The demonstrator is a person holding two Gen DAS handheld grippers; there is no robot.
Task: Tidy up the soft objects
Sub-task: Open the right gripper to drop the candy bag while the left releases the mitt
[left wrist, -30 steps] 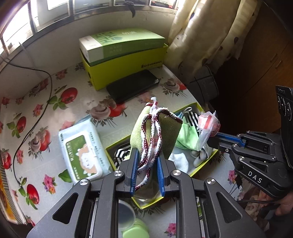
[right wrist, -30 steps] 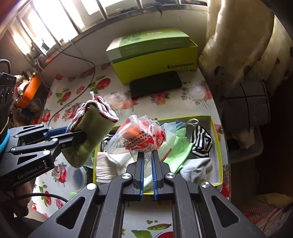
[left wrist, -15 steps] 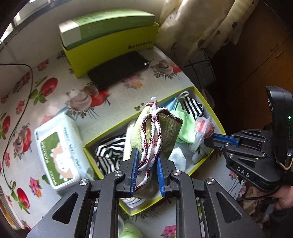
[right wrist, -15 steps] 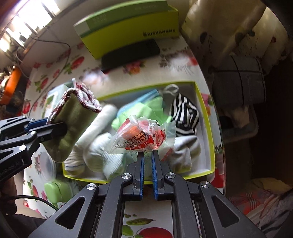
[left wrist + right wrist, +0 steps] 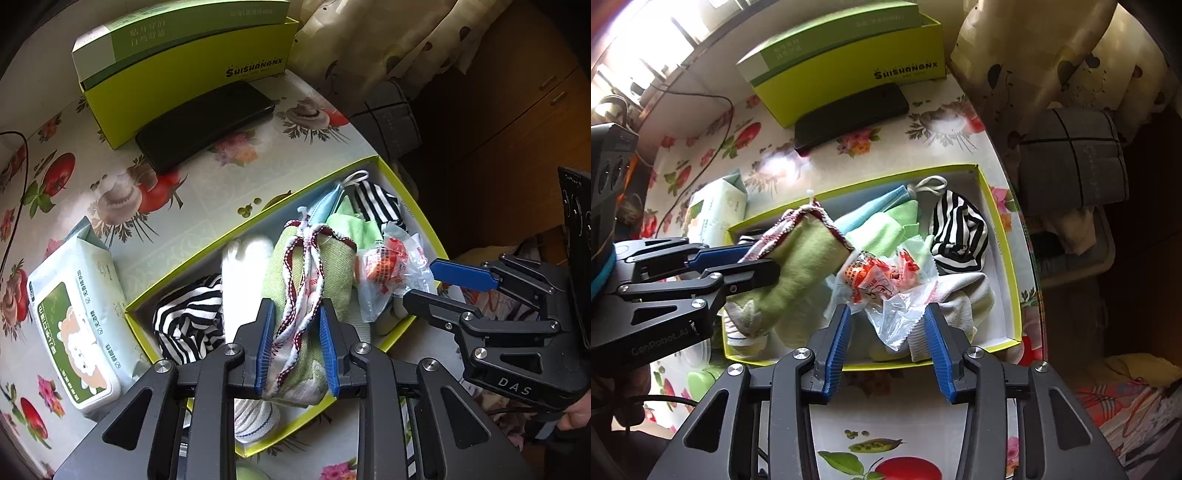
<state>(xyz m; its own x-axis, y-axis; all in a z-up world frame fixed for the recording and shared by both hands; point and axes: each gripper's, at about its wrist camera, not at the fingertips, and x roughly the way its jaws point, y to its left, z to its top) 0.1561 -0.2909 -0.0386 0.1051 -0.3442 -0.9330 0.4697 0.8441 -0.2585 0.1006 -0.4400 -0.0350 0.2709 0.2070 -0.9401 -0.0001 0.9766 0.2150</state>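
Note:
My left gripper (image 5: 297, 314) is shut on a folded green cloth (image 5: 306, 269) with a red-and-white braided edge and holds it low over the yellow-green box (image 5: 258, 218). In the right wrist view the same cloth (image 5: 798, 266) sits in that gripper (image 5: 768, 264). My right gripper (image 5: 888, 317) is open. The crinkled plastic packet (image 5: 882, 284) with red print lies loose between its fingers on the clothes in the box (image 5: 1001, 229). In the left wrist view the right gripper (image 5: 443, 284) stands beside the packet (image 5: 388, 266). Striped, white and green cloths fill the box.
A wet-wipes pack (image 5: 74, 317) lies left of the box. A black phone (image 5: 203, 125) rests against a green carton (image 5: 177, 55) at the back. A curtain (image 5: 1052, 55) and a grey folded cloth (image 5: 1071, 158) are beyond the table's right edge.
My right gripper has opened and let the plastic packet drop into the box. Both grippers have come lower and closer over the box, the left one still holding the cloth.

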